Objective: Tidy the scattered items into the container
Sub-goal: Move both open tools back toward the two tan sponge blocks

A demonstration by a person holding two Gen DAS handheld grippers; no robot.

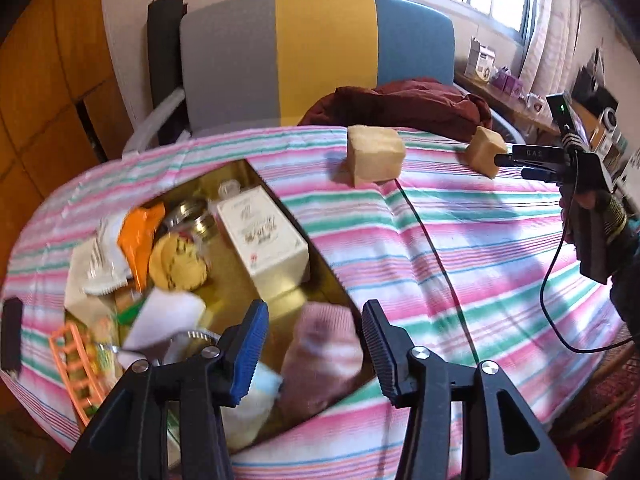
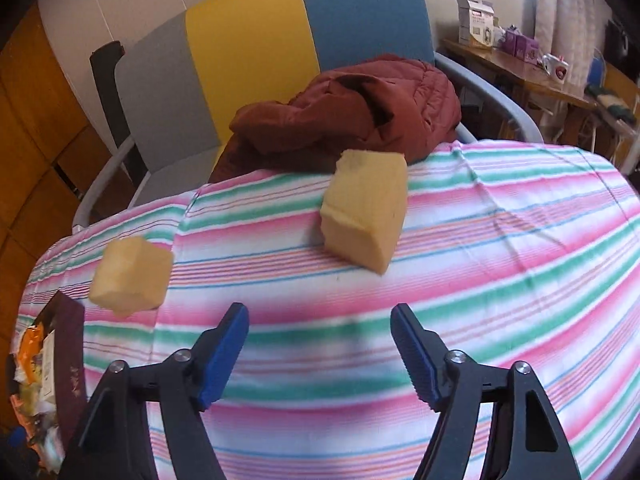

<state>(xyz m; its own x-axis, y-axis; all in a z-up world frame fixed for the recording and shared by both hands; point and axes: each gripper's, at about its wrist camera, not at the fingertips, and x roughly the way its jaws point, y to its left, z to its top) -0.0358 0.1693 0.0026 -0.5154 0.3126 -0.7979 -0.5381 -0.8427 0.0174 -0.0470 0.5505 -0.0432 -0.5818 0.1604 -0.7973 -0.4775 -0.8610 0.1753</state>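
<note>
Most of the tidying looks finished: the gold-lined container point(image 1: 280, 316) is sitting on the striped bench point(image 1: 460, 248) already crowded with a cream box point(image 1: 266, 236), a cookie point(image 1: 178, 264), an orange wrapper point(image 1: 140, 236) and a pink cloth point(image 1: 324, 352). The left tool point(image 1: 316, 344) is hanging released above that cloth, gripping nothing. Two tan sponge blocks are lying outside, near the far edge. The right tool point(image 2: 320, 352) is hovering released, facing the nearer block point(image 2: 364, 212); the other block point(image 2: 130, 276) is waiting too.
</note>
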